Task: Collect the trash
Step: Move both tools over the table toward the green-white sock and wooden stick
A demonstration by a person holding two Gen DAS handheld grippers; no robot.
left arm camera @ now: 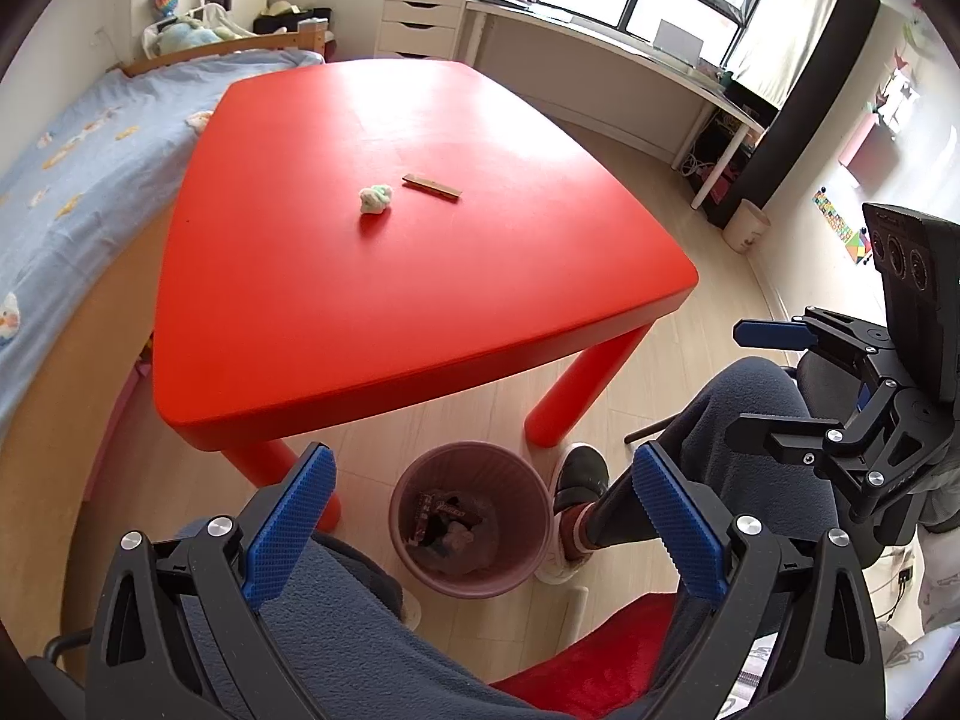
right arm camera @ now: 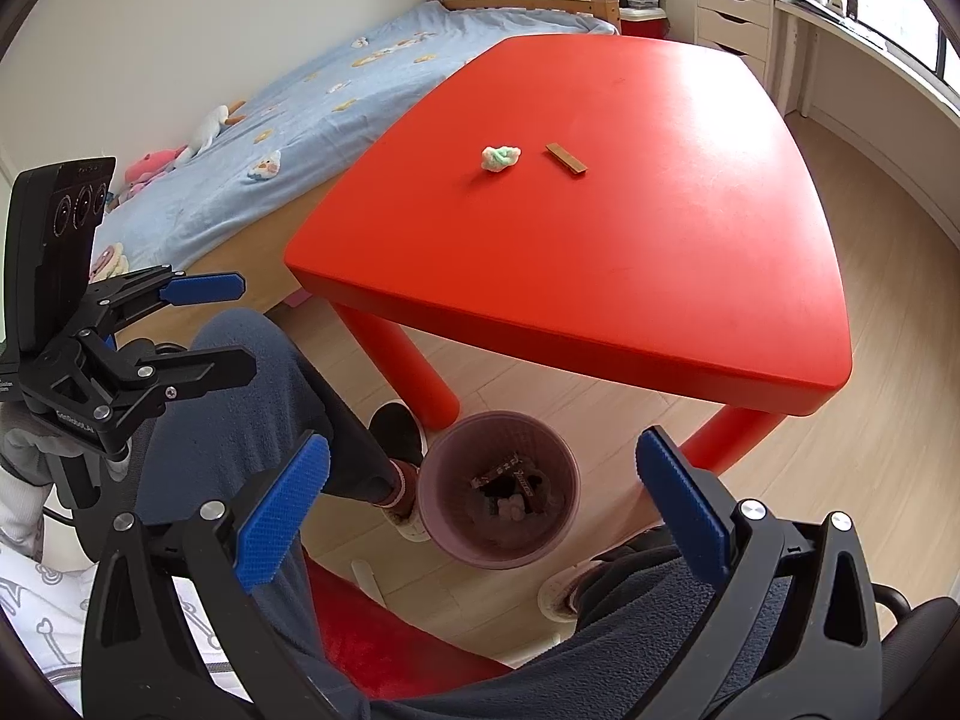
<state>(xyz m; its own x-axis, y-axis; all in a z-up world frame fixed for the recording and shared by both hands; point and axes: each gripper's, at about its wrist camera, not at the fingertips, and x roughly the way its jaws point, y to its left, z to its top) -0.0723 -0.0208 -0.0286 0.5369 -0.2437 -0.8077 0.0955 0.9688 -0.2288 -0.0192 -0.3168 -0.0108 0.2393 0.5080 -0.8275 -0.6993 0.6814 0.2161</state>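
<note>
A crumpled white-green paper wad [left arm camera: 375,199] [right arm camera: 500,157] and a flat brown strip [left arm camera: 431,187] [right arm camera: 566,159] lie near the middle of the red table [left arm camera: 336,312] [right arm camera: 630,276]. A pink waste bin [left arm camera: 414,558] [right arm camera: 432,516] with wrappers inside stands on the floor below the table's near edge. My left gripper [left arm camera: 483,525] is open and empty, held above the bin; it also shows in the right wrist view [right arm camera: 243,324]. My right gripper [right arm camera: 483,510] is open and empty above the bin; it also shows in the left wrist view [left arm camera: 735,381].
The person's legs in grey trousers [left arm camera: 738,420] and a shoe [left arm camera: 579,471] sit beside the bin. A bed [left arm camera: 72,180] runs along the table's left side. A white desk [left arm camera: 630,60] and drawer unit [left arm camera: 420,12] stand behind. A red cushion [right arm camera: 372,630] lies below.
</note>
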